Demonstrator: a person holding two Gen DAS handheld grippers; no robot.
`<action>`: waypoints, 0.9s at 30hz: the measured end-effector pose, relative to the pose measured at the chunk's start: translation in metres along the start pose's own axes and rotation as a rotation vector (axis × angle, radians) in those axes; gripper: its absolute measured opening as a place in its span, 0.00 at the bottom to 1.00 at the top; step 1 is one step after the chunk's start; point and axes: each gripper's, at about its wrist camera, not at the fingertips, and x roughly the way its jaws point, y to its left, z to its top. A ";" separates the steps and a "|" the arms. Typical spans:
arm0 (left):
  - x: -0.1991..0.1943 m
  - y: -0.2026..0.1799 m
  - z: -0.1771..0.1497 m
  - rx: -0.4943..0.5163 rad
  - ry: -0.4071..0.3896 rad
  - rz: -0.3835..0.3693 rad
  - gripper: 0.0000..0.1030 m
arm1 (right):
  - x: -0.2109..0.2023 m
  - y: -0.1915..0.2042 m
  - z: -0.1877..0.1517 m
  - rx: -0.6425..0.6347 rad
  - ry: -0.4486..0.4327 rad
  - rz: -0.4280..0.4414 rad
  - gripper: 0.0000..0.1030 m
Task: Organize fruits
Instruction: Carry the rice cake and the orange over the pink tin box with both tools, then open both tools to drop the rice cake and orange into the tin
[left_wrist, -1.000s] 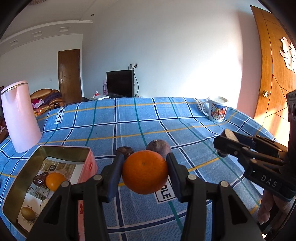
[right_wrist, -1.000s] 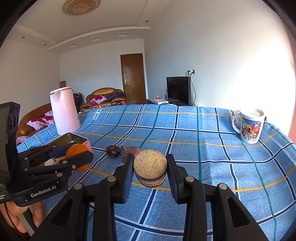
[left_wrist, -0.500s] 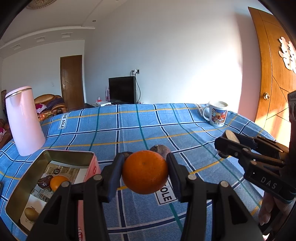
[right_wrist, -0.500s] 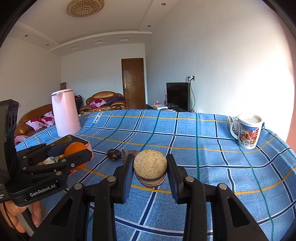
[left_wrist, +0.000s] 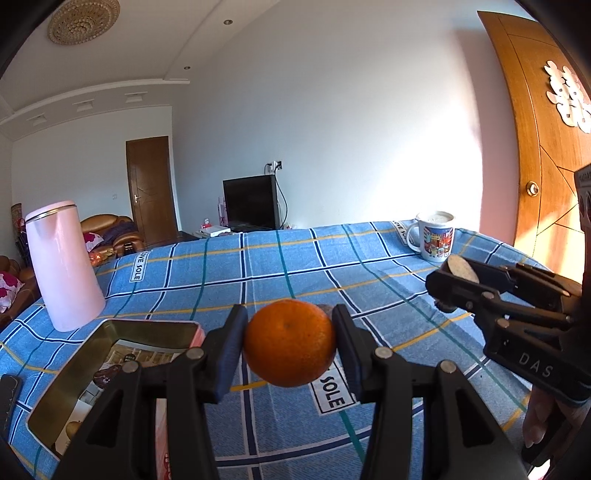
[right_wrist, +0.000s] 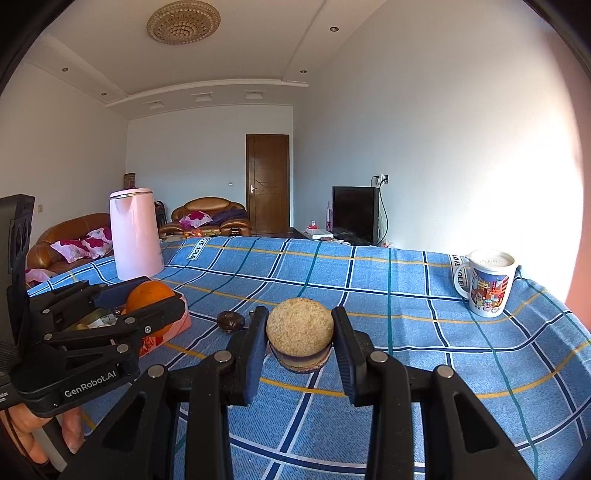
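Jaws of left gripper (left_wrist: 289, 345) clamp orange (left_wrist: 289, 343), right gripper (right_wrist: 299, 338) clamps sandwich biscuit (right_wrist: 300, 334), above tablecloth (right_wrist: 406, 332).

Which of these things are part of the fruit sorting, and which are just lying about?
Part of the job:
- round orange fruit in left tool
- tan, rough round fruit in right tool
- gold-lined pink tin box
- small dark wrinkled fruit

Lying about:
- pink kettle
- printed white mug

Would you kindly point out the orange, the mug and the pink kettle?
orange (left_wrist: 289, 342): left wrist view, middle of its peel.
mug (right_wrist: 489, 291): right wrist view, printed side.
pink kettle (left_wrist: 62, 266): left wrist view, body.
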 end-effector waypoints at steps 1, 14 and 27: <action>-0.001 0.001 0.000 -0.007 0.004 -0.009 0.48 | 0.001 0.000 0.000 -0.002 0.005 0.000 0.35; -0.016 0.090 0.003 -0.121 0.038 0.128 0.48 | 0.031 0.059 0.015 -0.049 0.084 0.189 0.35; -0.003 0.186 -0.013 -0.234 0.165 0.263 0.48 | 0.081 0.157 0.029 -0.194 0.163 0.341 0.35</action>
